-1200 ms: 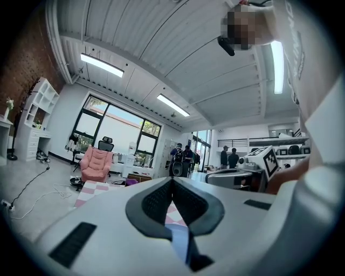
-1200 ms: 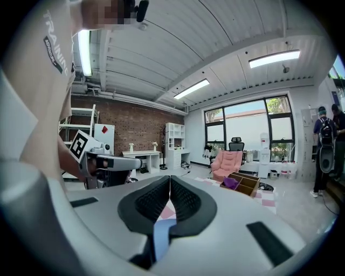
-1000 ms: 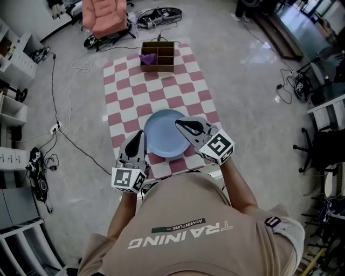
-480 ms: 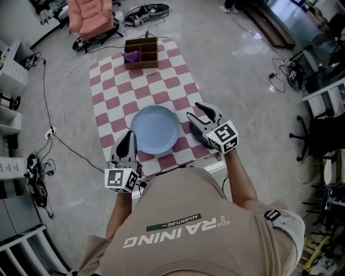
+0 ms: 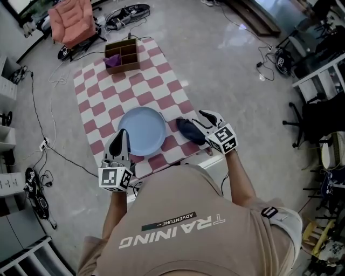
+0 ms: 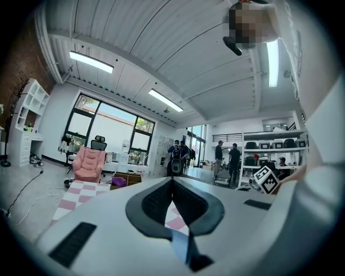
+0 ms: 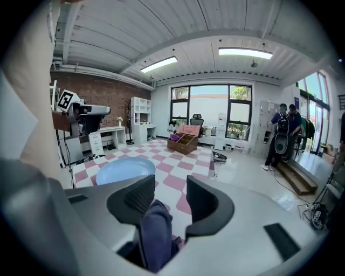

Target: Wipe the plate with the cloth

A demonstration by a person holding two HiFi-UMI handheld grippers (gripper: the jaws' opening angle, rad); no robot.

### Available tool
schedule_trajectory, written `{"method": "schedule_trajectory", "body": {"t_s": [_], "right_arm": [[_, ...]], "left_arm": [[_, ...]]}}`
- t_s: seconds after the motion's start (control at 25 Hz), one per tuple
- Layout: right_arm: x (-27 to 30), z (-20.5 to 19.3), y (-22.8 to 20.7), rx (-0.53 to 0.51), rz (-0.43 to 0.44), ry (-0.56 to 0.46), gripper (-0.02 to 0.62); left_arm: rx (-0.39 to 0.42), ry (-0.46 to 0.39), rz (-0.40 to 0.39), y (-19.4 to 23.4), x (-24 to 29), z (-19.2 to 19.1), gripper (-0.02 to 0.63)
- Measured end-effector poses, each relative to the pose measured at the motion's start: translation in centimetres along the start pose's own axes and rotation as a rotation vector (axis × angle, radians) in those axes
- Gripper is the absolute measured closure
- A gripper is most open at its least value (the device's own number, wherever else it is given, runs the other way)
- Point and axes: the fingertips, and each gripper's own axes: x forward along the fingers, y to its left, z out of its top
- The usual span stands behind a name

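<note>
Pins near rim of blue plate [image 5: 142, 129] on checked tabletop [image 5: 156, 81] with clenched left tongs [image 5: 120, 137], straddles dark cloth [image 5: 186, 130] just beside plate with right tongs [image 5: 202, 122] just opened and released, risks pinching only a loose fold and dropping cloth mid-wipe, or levering plate up by its rim.

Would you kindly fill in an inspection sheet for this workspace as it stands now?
Surface: checkered tabletop, pink and white.
Job's things: blue plate near the front edge; dark cloth lying right of it.
Clutter: wooden divider box at the far end.
Grippers: left gripper shut on the plate's rim; right gripper jaws have just been opening, cloth between them, unpressed.
Cables: black bundle on the floor.
Surroundings: pink armchair; people beyond.
</note>
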Motion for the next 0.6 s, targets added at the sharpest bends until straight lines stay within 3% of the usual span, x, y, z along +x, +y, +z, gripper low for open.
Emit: {"method": "schedule_trajectory", "body": {"t_s": [0.16, 0.4, 0.6], "right_arm": [[1.5, -2.2, 0.8, 0.018, 0.041, 0.058, 0.402], [5.0, -12.4, 2.9, 0.047, 0.122, 0.351, 0.385], [5.6, -14.1, 3.7, 0.077, 0.14, 0.381, 0.386]], "left_arm": [[0.0, 0.007, 0.003, -0.3, 0.1, -0.1, 0.594], [-0.001, 0.025, 0.043, 0.2, -1.1, -0.5, 0.594], [-0.003, 0.027, 0.092, 1.4, -2.6, -0.9, 0.594]]}}
